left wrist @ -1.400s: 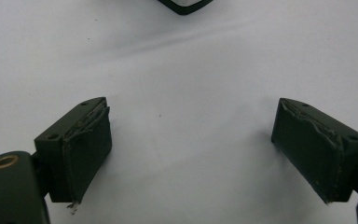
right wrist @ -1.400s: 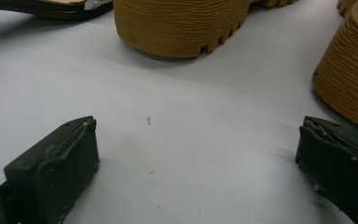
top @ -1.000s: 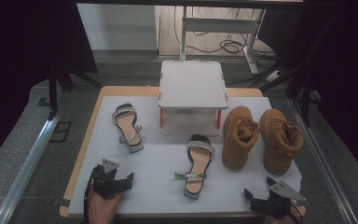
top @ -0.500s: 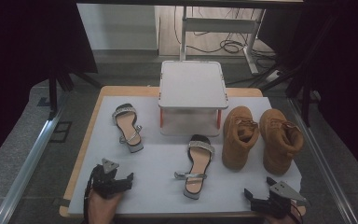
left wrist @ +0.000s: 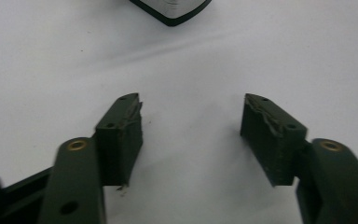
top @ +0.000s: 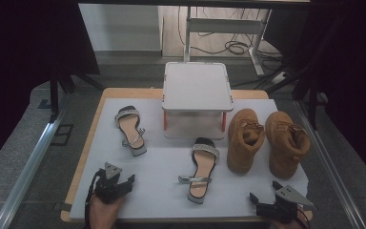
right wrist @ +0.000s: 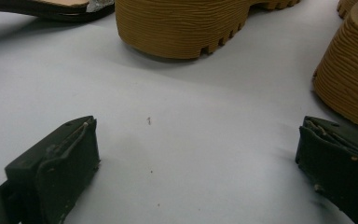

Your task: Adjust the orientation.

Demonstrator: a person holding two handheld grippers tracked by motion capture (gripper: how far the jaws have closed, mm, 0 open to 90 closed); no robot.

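From the high view, a white box [top: 197, 98] stands at the far middle of the white sheet [top: 162, 162] on the table. Left of the box lies one sandal [top: 130, 130], its heel toward the person. Just in front of the box lies the other sandal [top: 200, 168]. Right of the box stand two tan boots — the near boot [top: 243, 139] just beside the box, the far boot [top: 285, 142] next to it. Well in front of the box, at the near left, a hand holds the left gripper [top: 122, 183], with its jaws apart and nothing between them. At the near right sits the right gripper [top: 264, 196], jaws wide apart too, close to the heels of the boots.

In the left gripper view, the left gripper [left wrist: 191, 116] is spread open over bare white sheet [left wrist: 51, 70]. The heel end of the sandal [left wrist: 171, 9] that lies left of the box peeks in at the top — well apart from the jaws.

In the right gripper view, the right gripper [right wrist: 196, 140] is open and holds nothing. Ahead lies the ridged sole of the near boot [right wrist: 182, 28]. The far boot [right wrist: 349, 79] sits just beside the right-hand jaw. The other sandal [right wrist: 42, 7] shows at the top left.
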